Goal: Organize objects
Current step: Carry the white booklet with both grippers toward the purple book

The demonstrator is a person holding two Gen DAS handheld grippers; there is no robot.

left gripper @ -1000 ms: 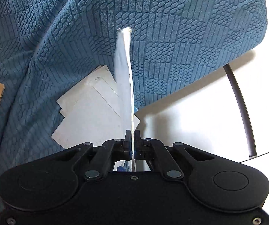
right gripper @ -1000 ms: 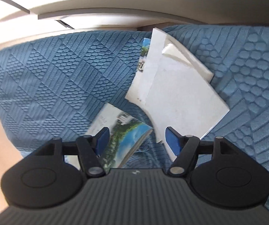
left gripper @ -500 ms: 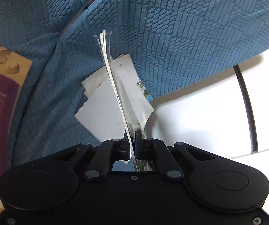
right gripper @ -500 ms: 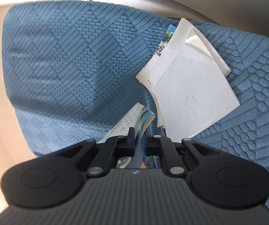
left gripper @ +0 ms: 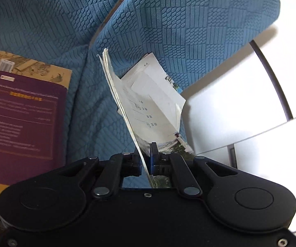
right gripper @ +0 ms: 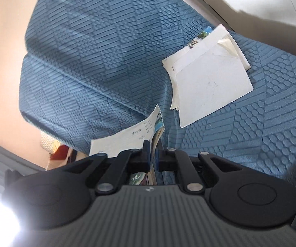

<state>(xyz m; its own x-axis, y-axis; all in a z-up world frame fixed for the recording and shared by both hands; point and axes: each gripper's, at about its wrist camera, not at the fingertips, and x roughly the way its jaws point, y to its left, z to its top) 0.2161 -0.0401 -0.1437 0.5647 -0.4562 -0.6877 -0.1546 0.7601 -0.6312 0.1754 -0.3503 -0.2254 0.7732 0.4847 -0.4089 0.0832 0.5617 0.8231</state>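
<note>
Since the earlier frame, the right tool [right gripper: 152,156] is no longer spread over the sofa seat: it is now pinching a thin picture booklet [right gripper: 139,131] and is carrying it clear of the blue sofa cover [right gripper: 98,61]. The left tool [left gripper: 147,160] is holding its own sheaf of papers [left gripper: 115,90] edge-on between pressed-together fingers, and the purple-and-tan book [left gripper: 22,115] is now showing fully at the left of the seat. A loose stack of white sheets [right gripper: 207,78] is lying on the seat cushion near its outer edge, partly over a colour print.

Risks, as judged from this state: both tools are gripping limp paper by one edge only, so the free ends are drooping and fanning. Any quick swing is likely to let single leaves slide out of the sheaf. The stack on the cushion is sitting close to the edge, so a brushing pass could be pushing it off onto the floor. The soft, sloping cover is also offering poor support for squaring the papers.
</note>
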